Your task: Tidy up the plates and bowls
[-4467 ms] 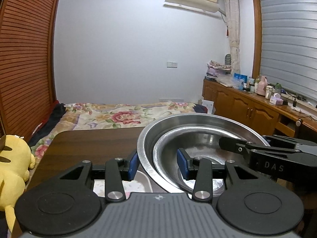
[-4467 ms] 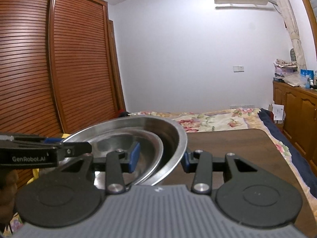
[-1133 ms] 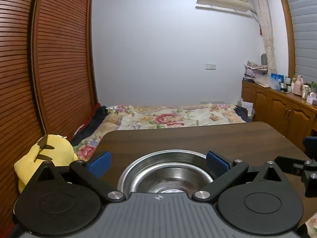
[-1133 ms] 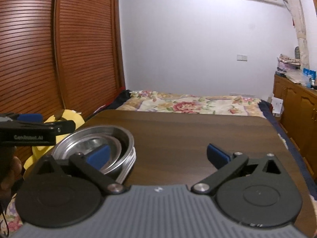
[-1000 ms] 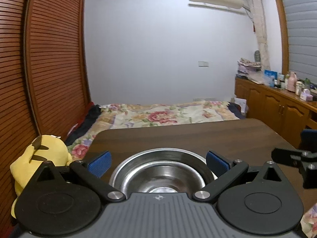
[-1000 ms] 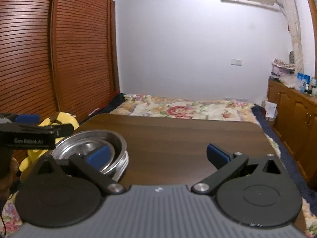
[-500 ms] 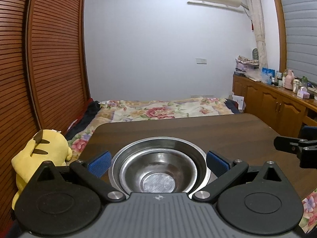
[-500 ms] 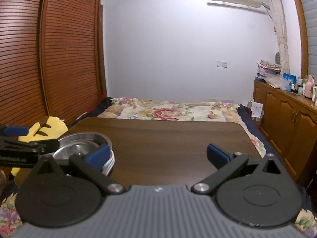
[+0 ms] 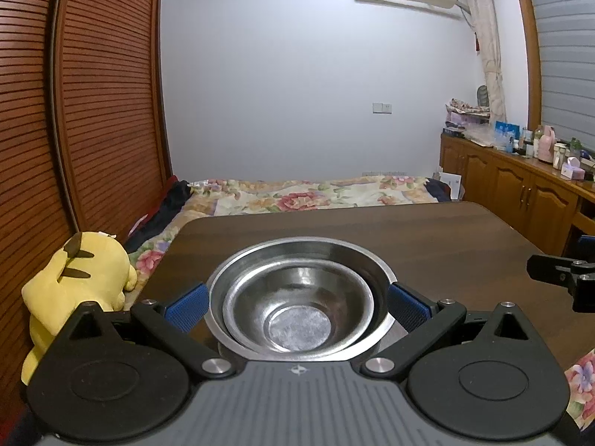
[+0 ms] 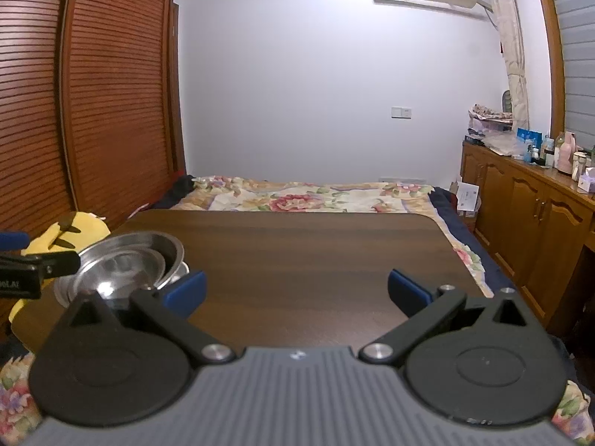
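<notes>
A stack of nested steel bowls (image 9: 297,308) rests on the dark wooden table (image 9: 409,238) near its front left corner. The smaller bowl (image 9: 297,321) sits inside the larger one. My left gripper (image 9: 297,306) is open, its blue pads on either side of the stack without touching it. In the right wrist view the stack (image 10: 126,264) is at the left, with the left gripper's finger (image 10: 37,264) in front of it. My right gripper (image 10: 295,291) is open and empty over the table's front middle.
A yellow plush toy (image 9: 78,282) sits off the table's left edge. A bed with a floral cover (image 9: 305,197) lies beyond the table. Wooden cabinets (image 10: 531,230) with bottles stand at the right. A slatted wardrobe (image 9: 74,111) is at the left.
Both grippers let go of the bowl stack, which now rests on the table. Both have drawn back and up; the right gripper has moved away to the right.
</notes>
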